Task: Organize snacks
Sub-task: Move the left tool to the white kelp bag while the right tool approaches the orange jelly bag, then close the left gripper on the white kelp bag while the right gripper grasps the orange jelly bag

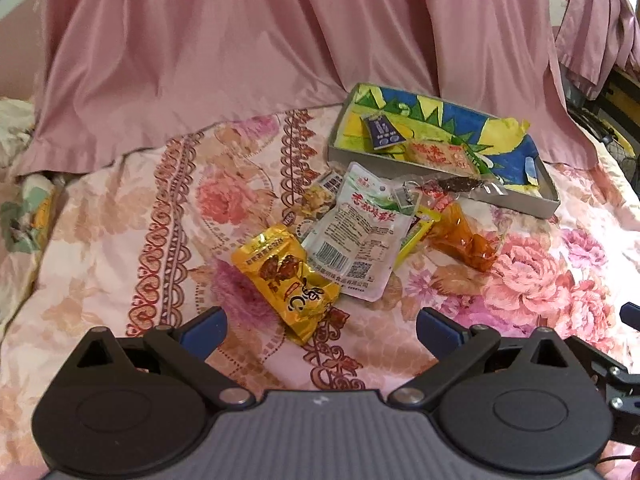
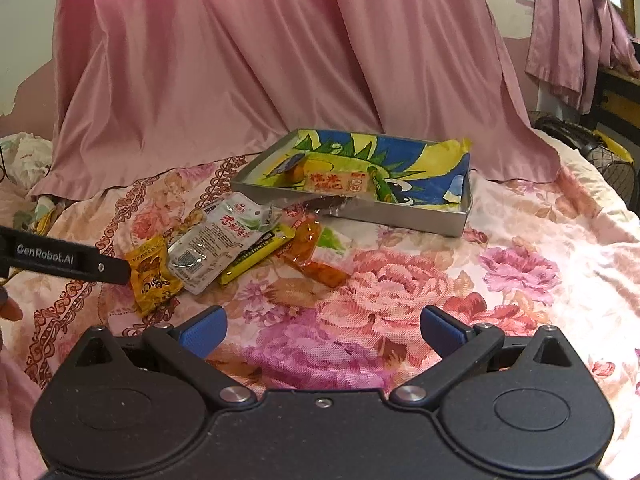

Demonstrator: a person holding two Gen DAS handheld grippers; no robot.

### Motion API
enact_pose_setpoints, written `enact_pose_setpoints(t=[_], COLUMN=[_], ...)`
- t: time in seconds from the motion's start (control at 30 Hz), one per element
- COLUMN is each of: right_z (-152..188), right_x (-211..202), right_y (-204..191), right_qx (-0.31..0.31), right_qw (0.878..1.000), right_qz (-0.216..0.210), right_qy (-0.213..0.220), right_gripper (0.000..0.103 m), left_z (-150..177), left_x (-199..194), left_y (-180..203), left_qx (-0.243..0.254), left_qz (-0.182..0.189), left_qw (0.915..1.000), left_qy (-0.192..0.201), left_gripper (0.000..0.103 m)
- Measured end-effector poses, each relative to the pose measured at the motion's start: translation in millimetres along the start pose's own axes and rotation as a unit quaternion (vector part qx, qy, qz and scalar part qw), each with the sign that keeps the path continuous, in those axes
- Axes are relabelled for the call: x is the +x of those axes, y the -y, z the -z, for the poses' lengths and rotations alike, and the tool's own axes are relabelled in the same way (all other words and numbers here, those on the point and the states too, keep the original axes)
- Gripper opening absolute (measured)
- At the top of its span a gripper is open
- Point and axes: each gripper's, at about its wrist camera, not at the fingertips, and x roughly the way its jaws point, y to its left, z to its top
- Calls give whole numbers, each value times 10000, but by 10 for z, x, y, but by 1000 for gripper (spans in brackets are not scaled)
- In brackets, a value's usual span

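Your left gripper [image 1: 322, 326] hangs low over the flowered bedspread [image 1: 120, 248] with its blue pads spread wide and nothing between them. Just beyond its fingertips lies the golden snack packet [image 1: 286, 278], the nearest piece of the pile. Behind that, and overlapping it at the right, is the white pouch [image 1: 354, 236] with a barcode and red lettering. A yellow stick pack [image 1: 414, 236] pokes out from under the pouch's right edge, and an orange, translucent packet [image 1: 466, 240] lies to the right of that. A small brownish packet [image 1: 318, 198] sits at the far left of the heap.

Your right gripper [image 2: 324, 330] is also wide apart and empty, held over bare quilt to the right of the pile, well apart from any snack.

The shallow grey tray [image 2: 456, 220], lined with a blue, yellow and green printed sheet, stands at the far right. Inside it you have a pale packet with red characters [image 2: 340, 182], a small dark blue packet [image 1: 382, 130] and a green stick [image 2: 380, 188]. A clear wrapper with a dark strip [image 1: 456, 184] rests across the tray's near rim. A pink curtain [image 1: 240, 40] hangs behind everything.
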Motion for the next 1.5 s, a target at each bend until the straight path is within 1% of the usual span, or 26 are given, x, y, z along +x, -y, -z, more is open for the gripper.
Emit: enact_pose_setpoints(t=[0.1,0.23,0.3,0.4,0.47,0.53,0.6,0.67,0.8,0.93,1.07,1.23,1.3,1.43,1.5], right_z=[-44,-100,-132,-203,-258,-319,-386,-447,-498,-467,-456,-427,-400,-371,-375], right_x=[57,160,225,340,435,552,683,810,1030,1183,1280,1445,1526,1667,1728], right_y=[-5,-20,-16,31,74,113,162,206,236,210,187,100,70,48,52], right_qx=[-156,-512,-731,-996,-1177,-1327,-1376,-1338,-1337,-1536,-1612,-1882,-1974,-2057,-2017], right_qw=[9998,9982,9966,9941,9920,9903,9898,9902,9894,9865,9834,9768,9750,9732,9739], right_qz=[-65,-247,-316,-383,-415,-371,-350,-402,-546,-505,-763,-927,-909,-885,-886], right_qy=[-64,-182,-217,-214,-189,-151,-119,-84,-135,-250,-341,-419,-472,-522,-540], right_gripper=[102,102,102,102,102,102,102,102,102,102,102,102,102,102,100], left_z=[-87,-201,-260,-339,-370,-400,-444,-488,-568,-620,-626,-588,-574,-585,-581], left_x=[125,274,366,521,592,638,681,735,916,1077,1182,1294,1300,1324,1342], left_y=[-36,-48,-93,-188,-213,-182,-114,-50,34,73,117,199,220,249,258], left_qx=[59,343,310,106,51,148,340,507,671,776,999,1387,1524,1611,1702], left_qz=[61,-49,-2,232,250,256,310,460,817,991,1170,1143,1131,1214,1199], left_qw=[9999,9994,9995,9994,9995,9995,9989,9975,9943,9920,9881,9835,9817,9793,9780], left_qy=[-56,-1,-76,-231,-197,-87,55,150,119,66,-59,-190,-141,-163,-155], left_gripper=[103,103,103,103,103,103,103,103,103,103,103,103,103,103,103])
